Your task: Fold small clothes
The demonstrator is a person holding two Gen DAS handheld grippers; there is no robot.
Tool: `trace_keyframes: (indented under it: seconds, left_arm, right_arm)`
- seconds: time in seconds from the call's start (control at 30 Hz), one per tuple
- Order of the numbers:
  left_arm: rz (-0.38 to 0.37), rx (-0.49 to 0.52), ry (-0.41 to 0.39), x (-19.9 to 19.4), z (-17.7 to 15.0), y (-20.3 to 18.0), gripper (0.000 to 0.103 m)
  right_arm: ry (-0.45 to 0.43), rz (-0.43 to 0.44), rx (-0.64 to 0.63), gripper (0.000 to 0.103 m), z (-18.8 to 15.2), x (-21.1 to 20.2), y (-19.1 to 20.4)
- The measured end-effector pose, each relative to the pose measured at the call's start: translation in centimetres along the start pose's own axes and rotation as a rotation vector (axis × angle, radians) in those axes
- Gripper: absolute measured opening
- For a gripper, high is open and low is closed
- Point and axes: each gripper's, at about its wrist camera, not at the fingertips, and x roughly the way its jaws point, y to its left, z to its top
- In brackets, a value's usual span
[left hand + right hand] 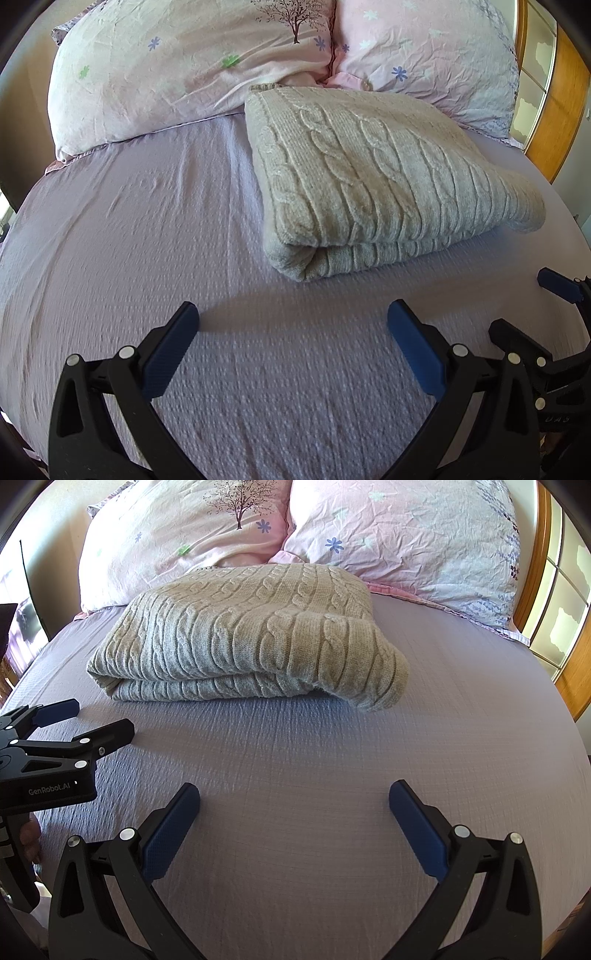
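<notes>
A beige cable-knit sweater [373, 177] lies folded into a thick rectangle on the lilac bed sheet [147, 229], its far edge against the pillows. It also shows in the right wrist view [251, 635]. My left gripper [293, 321] is open and empty, low over the sheet in front of the sweater's near left corner. My right gripper [293, 801] is open and empty, in front of the sweater's near right part. The left gripper also shows at the left edge of the right wrist view [96, 718], and the right gripper's blue pad shows at the right edge of the left wrist view [557, 284].
Two pink floral pillows [177, 74] [406, 542] lie at the head of the bed behind the sweater. A wooden frame with glass panes [554, 602] stands on the right. The bed sheet [314, 760] lies slightly wrinkled between grippers and sweater.
</notes>
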Motion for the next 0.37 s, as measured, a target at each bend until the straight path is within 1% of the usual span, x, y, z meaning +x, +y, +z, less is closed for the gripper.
trace_keyframes:
  seconds: [0.37]
  left_arm:
    - [0.005, -0.005, -0.006, -0.01, -0.16, -0.06, 0.101]
  right_arm:
    - [0.0, 0.0, 0.0, 0.102, 0.0, -0.01, 0.0]
